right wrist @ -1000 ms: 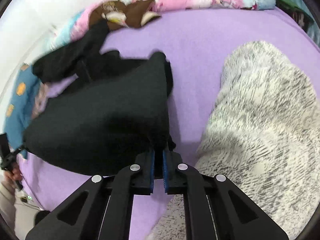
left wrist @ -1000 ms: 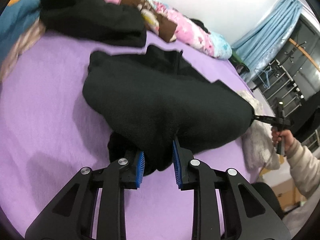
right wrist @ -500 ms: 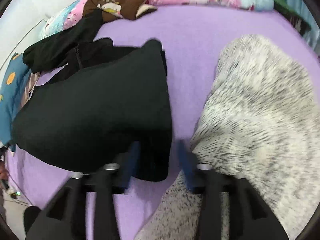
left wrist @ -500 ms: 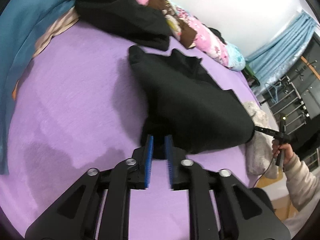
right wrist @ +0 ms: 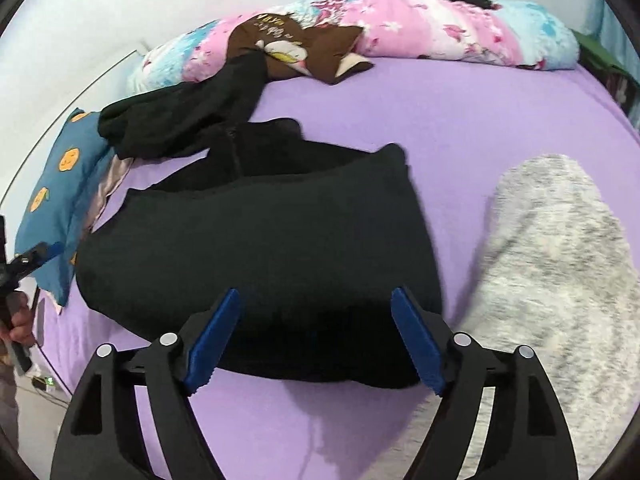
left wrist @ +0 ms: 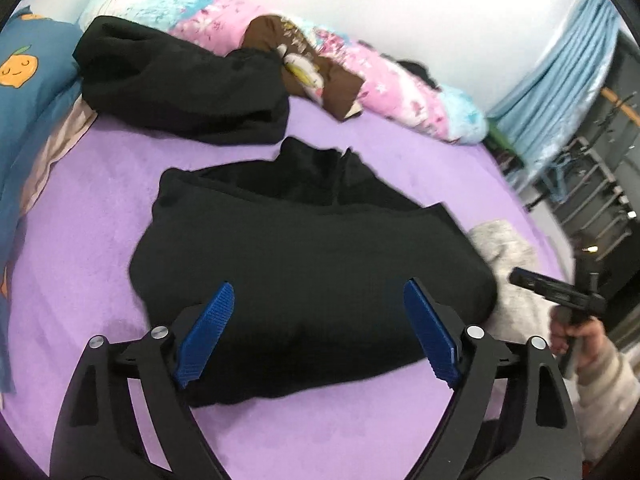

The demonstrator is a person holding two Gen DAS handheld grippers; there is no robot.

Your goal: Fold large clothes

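Both claws, left gripper [left wrist: 318, 334] & right gripper [right wrist: 316, 340], just spread wide, empty above black garment [left wrist: 312, 276]; next regrip folded edge evenly, imo.

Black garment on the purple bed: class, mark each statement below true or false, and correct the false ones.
1. The black garment lies folded on the purple sheet. True.
2. The left tool is clamped on the garment. False: its jaws have just been opening, they stand wide, and the pads press on nothing.
3. A grey fuzzy garment lies beside the black one. True.
4. The right tool holds the grey garment. False: it too has just opened and grips nothing.
5. A second black garment is heaped near the floral quilt. True.
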